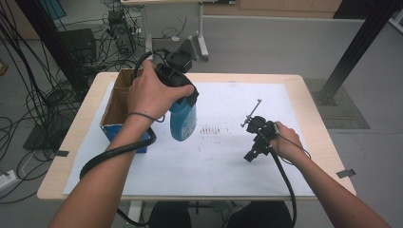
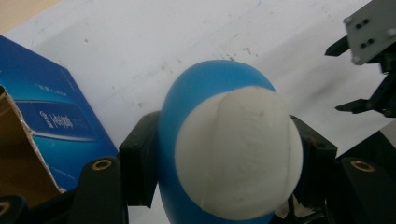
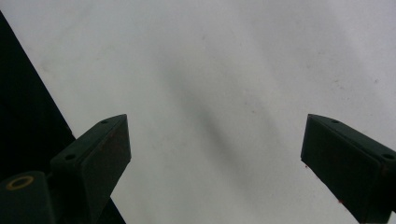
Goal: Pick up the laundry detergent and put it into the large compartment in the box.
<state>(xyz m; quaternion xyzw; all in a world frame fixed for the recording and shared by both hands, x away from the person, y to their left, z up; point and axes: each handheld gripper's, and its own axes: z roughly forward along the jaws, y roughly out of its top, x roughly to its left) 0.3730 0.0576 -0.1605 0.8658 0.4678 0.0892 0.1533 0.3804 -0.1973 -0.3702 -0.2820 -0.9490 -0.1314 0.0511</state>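
Clamping the blue-and-white bottle (image 2: 229, 149), the left gripper (image 2: 229, 161) fingers; the right gripper (image 3: 215, 154) fingers wide apart, empty.

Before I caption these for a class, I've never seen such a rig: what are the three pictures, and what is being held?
A person sits at a table covered with white paper and works with a hand-held gripper in each hand, each a tool with two black jaws.

The high view looks down from above the table. The other two pictures come from cameras riding on the grippers, looking along their jaws.

The left hand-held gripper is shut on a blue and white bottle, held above the paper next to an open blue box. The right hand-held gripper holds nothing: its jaws stand wide apart over bare paper in its own view.
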